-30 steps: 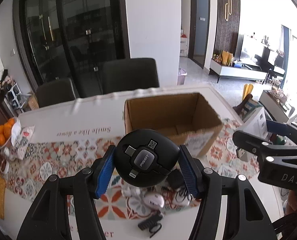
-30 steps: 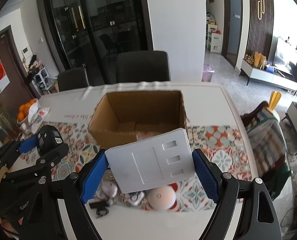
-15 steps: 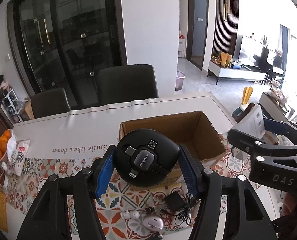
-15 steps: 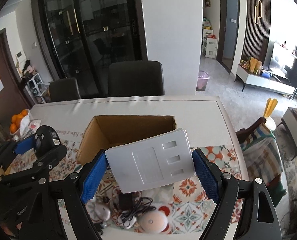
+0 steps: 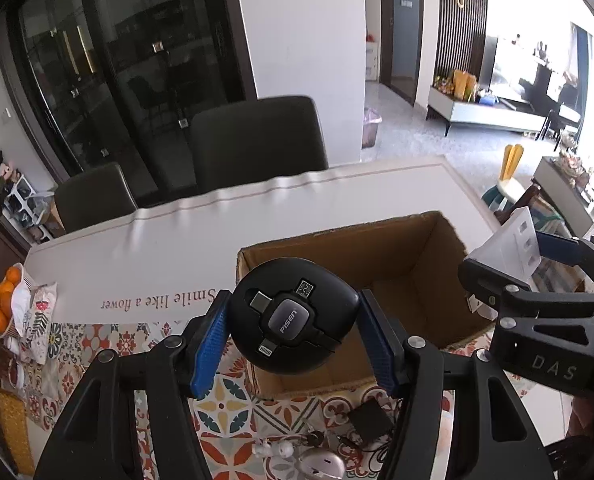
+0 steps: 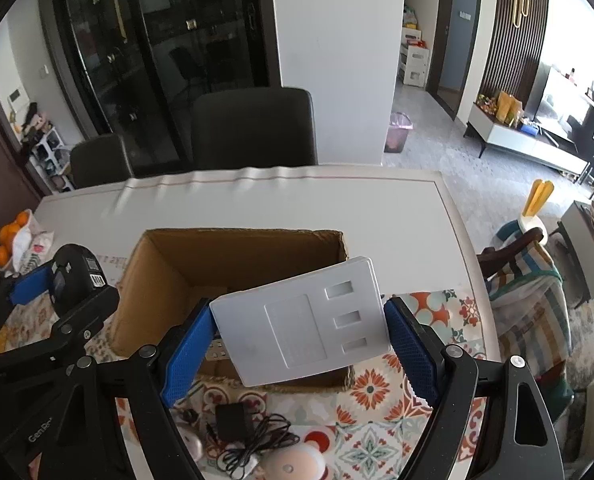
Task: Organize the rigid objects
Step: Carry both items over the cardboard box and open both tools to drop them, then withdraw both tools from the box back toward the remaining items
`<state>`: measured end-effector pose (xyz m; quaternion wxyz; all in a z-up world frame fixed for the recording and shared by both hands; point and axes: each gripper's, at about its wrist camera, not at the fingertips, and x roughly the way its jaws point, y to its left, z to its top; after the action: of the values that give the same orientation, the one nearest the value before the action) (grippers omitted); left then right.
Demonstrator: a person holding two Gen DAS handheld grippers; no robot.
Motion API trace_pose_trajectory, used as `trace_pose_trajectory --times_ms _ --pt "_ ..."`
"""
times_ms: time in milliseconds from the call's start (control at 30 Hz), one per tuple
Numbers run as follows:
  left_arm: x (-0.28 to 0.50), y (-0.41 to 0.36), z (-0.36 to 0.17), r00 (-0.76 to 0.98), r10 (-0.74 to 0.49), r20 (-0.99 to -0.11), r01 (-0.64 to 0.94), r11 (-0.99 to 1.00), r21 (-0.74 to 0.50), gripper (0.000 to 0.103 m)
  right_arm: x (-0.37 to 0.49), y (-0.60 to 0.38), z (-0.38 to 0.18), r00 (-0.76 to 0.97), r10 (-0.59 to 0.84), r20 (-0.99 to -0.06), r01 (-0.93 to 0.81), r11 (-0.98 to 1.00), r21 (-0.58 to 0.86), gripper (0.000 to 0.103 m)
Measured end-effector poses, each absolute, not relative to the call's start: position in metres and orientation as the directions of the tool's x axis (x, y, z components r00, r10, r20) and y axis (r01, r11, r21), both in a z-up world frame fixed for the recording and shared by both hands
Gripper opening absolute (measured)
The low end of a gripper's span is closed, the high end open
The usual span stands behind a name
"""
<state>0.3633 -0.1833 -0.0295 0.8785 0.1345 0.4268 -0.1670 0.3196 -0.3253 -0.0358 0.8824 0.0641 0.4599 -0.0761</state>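
Observation:
My left gripper (image 5: 295,334) is shut on a round black PISEN cable reel (image 5: 295,320) and holds it above the near left wall of an open cardboard box (image 5: 397,256). My right gripper (image 6: 299,334) is shut on a flat white plastic panel (image 6: 301,324), tilted, above the near edge of the cardboard box (image 6: 225,264). In the right wrist view the left gripper and the reel (image 6: 75,276) show at the left; in the left wrist view the right gripper and the panel (image 5: 513,242) show at the right.
The box stands on a patterned runner (image 6: 377,396) on a white table (image 6: 257,200). In front of the box lie a black adapter with a cable (image 6: 233,424), earbuds (image 5: 275,448) and a round white device (image 6: 293,466). Oranges (image 5: 3,300) sit at the left edge. Dark chairs (image 6: 253,128) stand behind.
Both grippers have risen and moved forward over the box with their loads; the box now sits lower and closer under them, and more of the far table shows.

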Motion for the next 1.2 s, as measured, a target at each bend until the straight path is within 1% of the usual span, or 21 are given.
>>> trace_pose_trajectory --times_ms 333,400,467,567,600,633,700,867,933,1000,1200 --pt "0.385 -0.188 -0.049 0.559 -0.14 -0.817 0.387 0.916 0.108 0.063 0.34 -0.331 -0.057 0.514 -0.08 -0.854 0.209 0.977 0.034 0.084" --pt "0.385 -0.183 -0.05 0.559 -0.136 -0.818 0.373 0.922 0.101 0.069 0.343 -0.33 -0.058 0.51 -0.073 -0.857 0.203 0.979 0.037 0.084" --pt "0.385 -0.175 -0.051 0.563 -0.132 -0.816 0.357 0.929 0.096 0.08 0.345 -0.327 -0.06 0.507 -0.061 -0.86 0.188 0.981 0.041 0.084" --pt "0.381 -0.164 -0.049 0.581 -0.117 -0.805 0.332 0.938 0.103 0.087 0.349 -0.321 -0.061 0.51 -0.053 -0.859 0.169 0.985 0.039 0.085" --pt "0.38 -0.161 -0.049 0.585 -0.114 -0.803 0.326 0.94 0.105 0.088 0.35 -0.319 -0.062 0.509 -0.064 -0.859 0.168 0.986 0.026 0.088" --pt "0.378 -0.158 -0.049 0.589 -0.111 -0.801 0.321 0.941 0.106 0.089 0.351 -0.316 -0.062 0.511 -0.075 -0.856 0.169 0.986 0.014 0.093" --pt "0.373 -0.15 -0.047 0.599 -0.094 -0.795 0.295 0.949 0.111 0.092 0.349 -0.312 -0.061 0.524 -0.089 -0.847 0.167 0.986 0.0 0.096" --pt "0.36 -0.133 -0.041 0.606 -0.106 -0.788 0.268 0.96 0.078 0.098 0.335 -0.313 -0.056 0.533 -0.082 -0.842 0.183 0.983 0.02 0.096" --pt "0.352 -0.129 -0.035 0.619 -0.106 -0.778 0.26 0.963 0.075 0.098 0.325 -0.313 -0.05 0.55 -0.081 -0.831 0.189 0.982 0.03 0.096" --pt "0.345 -0.126 -0.03 0.63 -0.109 -0.769 0.253 0.965 0.071 0.101 0.315 -0.314 -0.043 0.571 -0.083 -0.817 0.197 0.98 0.039 0.096" --pt "0.319 -0.126 -0.016 0.661 -0.108 -0.742 0.259 0.962 0.091 0.103 0.284 -0.311 -0.022 0.623 -0.087 -0.777 0.191 0.981 0.043 0.095"
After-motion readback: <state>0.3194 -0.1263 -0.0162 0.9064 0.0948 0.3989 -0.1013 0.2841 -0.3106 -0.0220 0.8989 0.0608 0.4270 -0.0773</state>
